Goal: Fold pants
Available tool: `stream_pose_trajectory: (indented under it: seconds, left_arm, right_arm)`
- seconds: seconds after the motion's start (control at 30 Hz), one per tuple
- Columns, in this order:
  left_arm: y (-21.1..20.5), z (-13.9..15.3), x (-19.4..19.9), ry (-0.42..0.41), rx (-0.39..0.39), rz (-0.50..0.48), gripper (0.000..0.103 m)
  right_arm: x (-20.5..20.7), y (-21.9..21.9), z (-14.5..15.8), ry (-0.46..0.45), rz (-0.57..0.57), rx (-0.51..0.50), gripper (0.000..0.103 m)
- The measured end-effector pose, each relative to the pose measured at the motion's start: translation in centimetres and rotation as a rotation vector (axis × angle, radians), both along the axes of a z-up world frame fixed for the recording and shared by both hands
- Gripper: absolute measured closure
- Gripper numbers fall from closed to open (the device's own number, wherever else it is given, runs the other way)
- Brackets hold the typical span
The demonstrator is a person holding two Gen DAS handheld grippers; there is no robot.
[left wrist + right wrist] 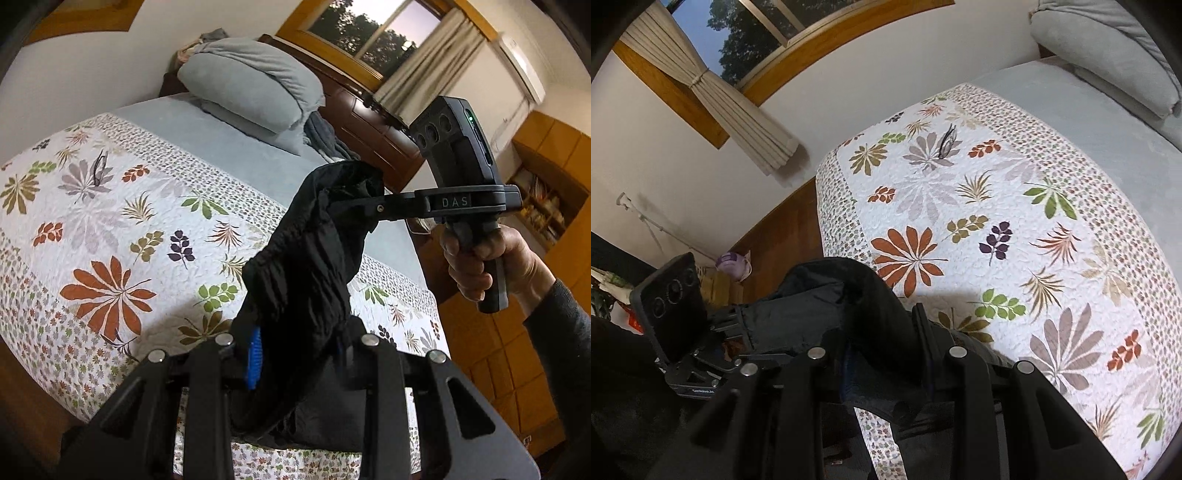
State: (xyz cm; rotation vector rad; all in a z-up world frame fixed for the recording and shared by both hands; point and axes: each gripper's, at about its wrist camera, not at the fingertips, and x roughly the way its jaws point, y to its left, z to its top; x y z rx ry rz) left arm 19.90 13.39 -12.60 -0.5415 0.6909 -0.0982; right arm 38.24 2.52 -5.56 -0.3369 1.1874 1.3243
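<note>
Left tool and right tool each clamp the black pants, bunched in the air between them above the bed's near edge, quilt spread beyond.

Evenly lit indoors and fairly bright across the bedspread, with only dim dusk showing through the window. Strong fisheye bending and dark vignetting at the corners. Soft shadow on the quilt under the black pants, their folds nearly lost in darkness; slight blur toward the edges.
</note>
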Motion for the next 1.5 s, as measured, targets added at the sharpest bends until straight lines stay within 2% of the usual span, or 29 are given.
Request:
stream_pose_trajectory:
  seconds: [0.3,0.9,1.5]
  left_arm:
    - [-4.0,1.0,0.1,-0.005,0.075,-0.061,0.075]
    - [-11.0,1.6,0.7,0.003,0.184,-0.16,0.075]
    - [-18.9,-0.2,2.0,0.024,0.264,-0.276,0.075]
  right_arm:
    - [-0.8,-4.6,0.9,-0.034,-0.06,0.001,0.074]
    - [-1.4,-12.3,0.7,-0.073,-0.155,0.001,0.074]
    - [-0.6,-21.0,-2.4,-0.054,-0.226,0.015,0.074]
